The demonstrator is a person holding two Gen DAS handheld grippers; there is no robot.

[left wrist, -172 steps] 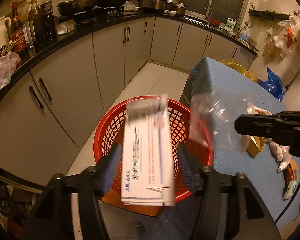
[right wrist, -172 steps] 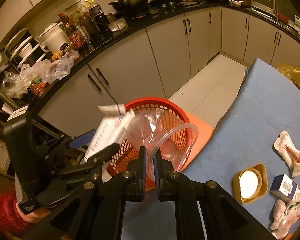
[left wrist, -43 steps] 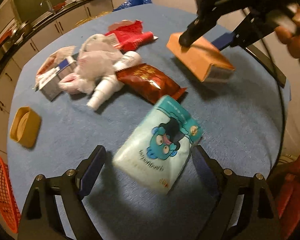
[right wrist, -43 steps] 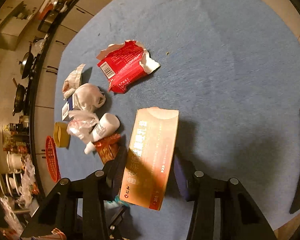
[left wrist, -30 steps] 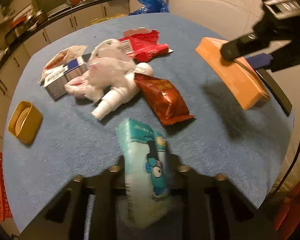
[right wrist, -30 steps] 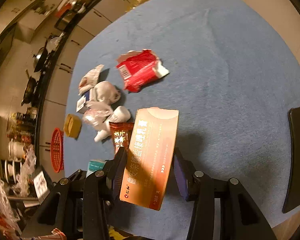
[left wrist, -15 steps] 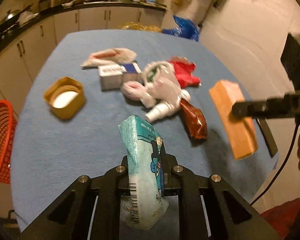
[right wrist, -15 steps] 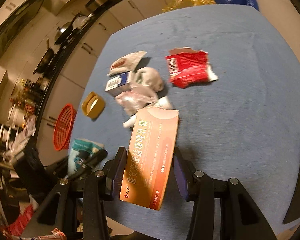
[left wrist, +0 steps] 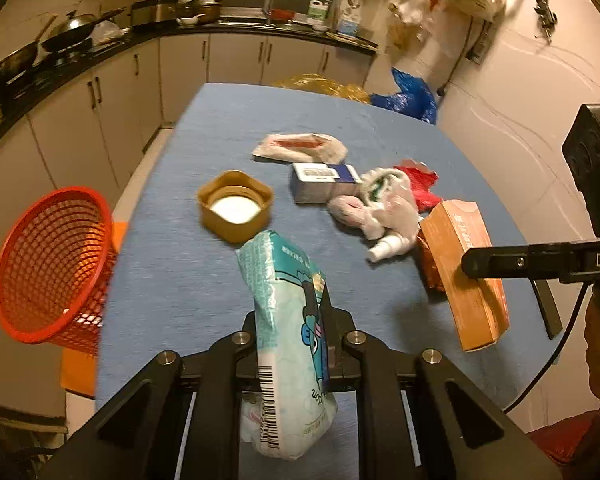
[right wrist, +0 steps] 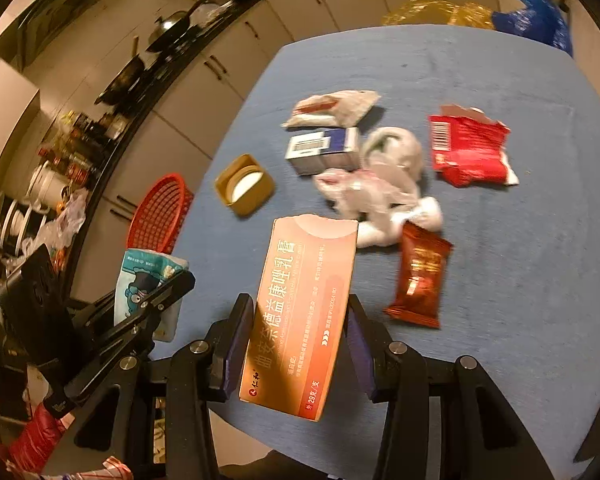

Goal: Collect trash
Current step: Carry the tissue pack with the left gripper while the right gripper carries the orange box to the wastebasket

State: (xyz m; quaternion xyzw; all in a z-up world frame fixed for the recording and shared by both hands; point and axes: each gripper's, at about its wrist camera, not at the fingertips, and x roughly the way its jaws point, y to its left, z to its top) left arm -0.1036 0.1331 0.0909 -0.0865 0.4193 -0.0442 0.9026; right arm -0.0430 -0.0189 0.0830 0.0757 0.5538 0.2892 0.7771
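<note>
Left tongs (left wrist: 292, 344) pinch a teal tissue pack (left wrist: 290, 332) printed with a blue cartoon figure, holding it upright and clear of the blue-covered counter (left wrist: 180, 272); the pack's barcode edge faces the camera. Right tongs (right wrist: 298, 344) pinch an orange medicine box (right wrist: 300, 312) by its long sides, lifted above the near edge of the counter, its printed face toward the camera. Both items appear in the opposite view as well: the box hangs tilted at the right of the left wrist view, the tissue pack sits at lower left of the right wrist view. Remaining trash lies on the counter: a gold square lid (left wrist: 235, 205) with a white inner disc, open side up; a blue-and-white carton (left wrist: 324, 182) just beyond it; a white-and-red wrapper (left wrist: 300, 147) farther back; crumpled plastic film (right wrist: 380, 184) lying over a small white bottle (left wrist: 390, 249); a torn red packet (right wrist: 468, 148) at the far right; a dark red snack sachet (right wrist: 418, 276) near the box. Beside the counter's left edge stands a red mesh basket (left wrist: 52, 264), tilted, mouth toward the counter. Kitchen cabinets (left wrist: 112, 108) with woks on their black top line the far walls.
</note>
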